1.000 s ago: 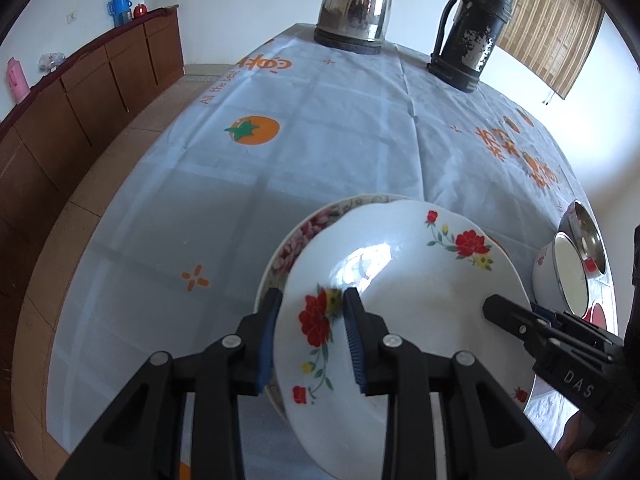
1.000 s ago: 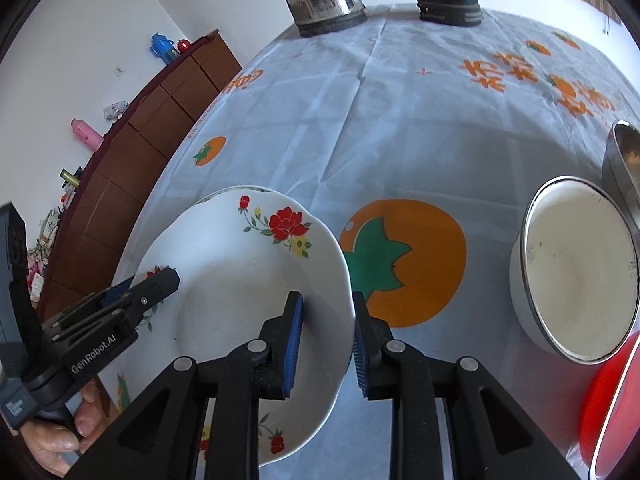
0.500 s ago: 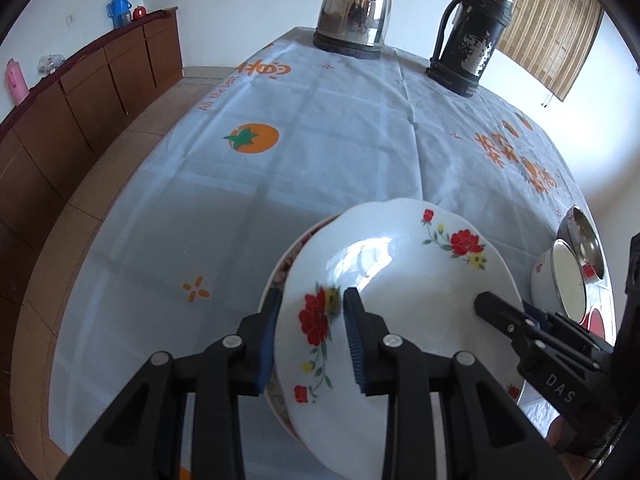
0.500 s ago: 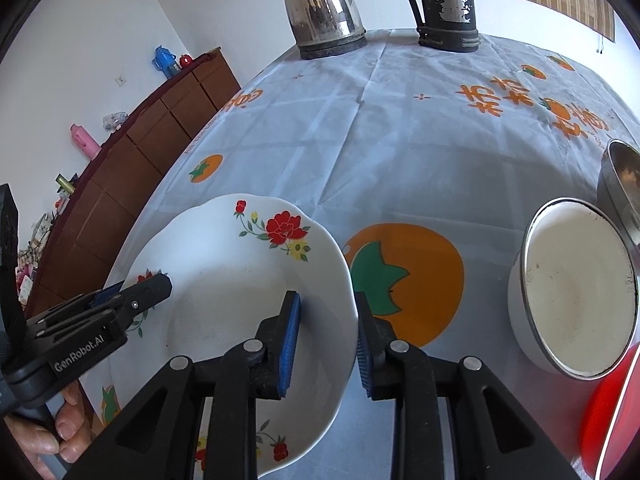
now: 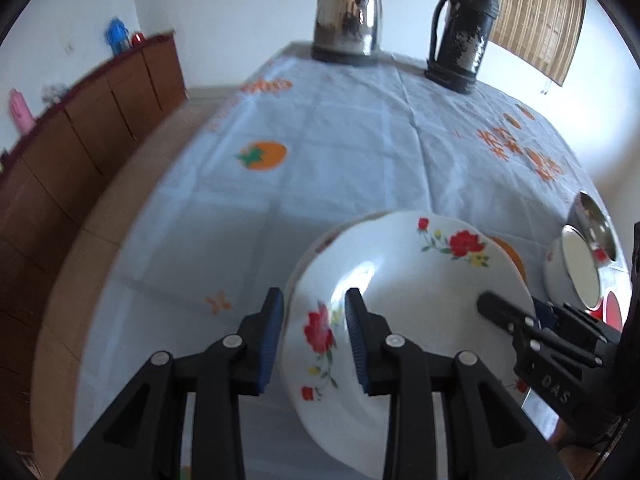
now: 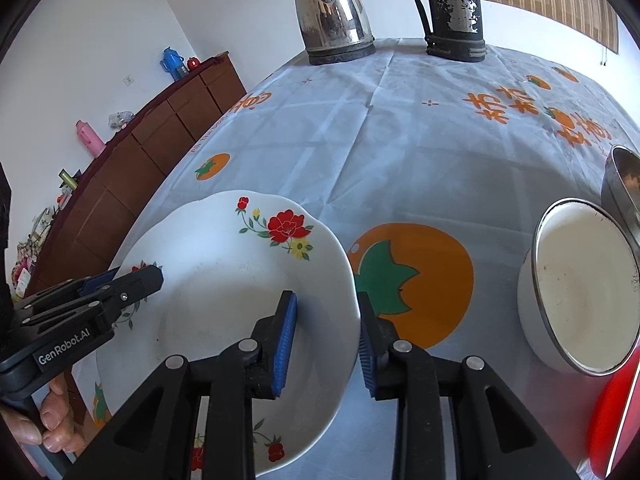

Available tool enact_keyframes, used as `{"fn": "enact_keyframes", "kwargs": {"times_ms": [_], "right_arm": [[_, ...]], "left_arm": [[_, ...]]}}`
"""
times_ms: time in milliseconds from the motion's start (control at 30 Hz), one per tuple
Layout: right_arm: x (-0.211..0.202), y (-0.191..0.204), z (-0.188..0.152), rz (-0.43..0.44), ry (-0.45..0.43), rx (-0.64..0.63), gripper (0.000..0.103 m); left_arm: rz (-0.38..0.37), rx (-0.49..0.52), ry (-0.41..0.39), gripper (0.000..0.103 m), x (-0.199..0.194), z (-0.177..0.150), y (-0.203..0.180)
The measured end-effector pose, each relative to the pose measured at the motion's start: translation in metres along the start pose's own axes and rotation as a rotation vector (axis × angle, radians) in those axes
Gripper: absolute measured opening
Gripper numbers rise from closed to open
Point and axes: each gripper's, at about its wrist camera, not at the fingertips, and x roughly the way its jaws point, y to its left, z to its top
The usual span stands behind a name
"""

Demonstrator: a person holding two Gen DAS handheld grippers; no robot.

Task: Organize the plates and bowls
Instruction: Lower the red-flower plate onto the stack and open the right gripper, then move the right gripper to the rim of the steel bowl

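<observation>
A white plate with red flowers is held off the table between both grippers. My left gripper is shut on its left rim. My right gripper is shut on its right rim; the plate also shows in the right wrist view. Only a thin edge of a second, pink-patterned plate shows behind the held one. A white enamel bowl and a steel bowl stand on the table to the right. A red dish sits at the right edge.
A steel kettle and a black thermos stand at the far end of the table, on a pale blue cloth with orange prints. A brown sideboard runs along the left wall.
Both grippers have lifted the flowered plate higher off the table and tilted it; the pink-patterned plate under it is now almost hidden.
</observation>
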Motion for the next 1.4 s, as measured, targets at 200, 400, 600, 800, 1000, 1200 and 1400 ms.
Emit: {"fn": "enact_keyframes", "kwargs": {"times_ms": [200, 400, 600, 800, 1000, 1200, 1400], "right_arm": [[0.003, 0.0, -0.002, 0.009, -0.008, 0.015, 0.034], [0.011, 0.001, -0.003, 0.033, 0.005, 0.016, 0.052], [0.0, -0.01, -0.008, 0.06, -0.005, 0.088, 0.066], [-0.046, -0.018, 0.019, 0.037, -0.104, 0.093, 0.066], [-0.074, -0.026, 0.023, 0.021, -0.155, 0.054, 0.066], [-0.08, -0.019, 0.008, -0.029, -0.176, -0.011, 0.067], [-0.109, -0.023, 0.003, -0.039, -0.251, -0.05, 0.067]], "left_arm": [[0.014, -0.008, -0.008, 0.037, -0.001, 0.002, 0.007], [0.016, -0.03, -0.036, 0.041, -0.006, 0.004, 0.004], [0.084, -0.012, -0.066, 0.056, -0.008, 0.006, 0.003], [0.076, -0.055, -0.062, 0.056, -0.008, 0.012, 0.001], [0.149, -0.003, -0.165, 0.076, -0.03, 0.01, -0.023], [0.011, -0.044, -0.169, 0.097, -0.037, 0.006, -0.035], [-0.014, 0.024, -0.166, 0.097, -0.043, 0.007, -0.063]]}}
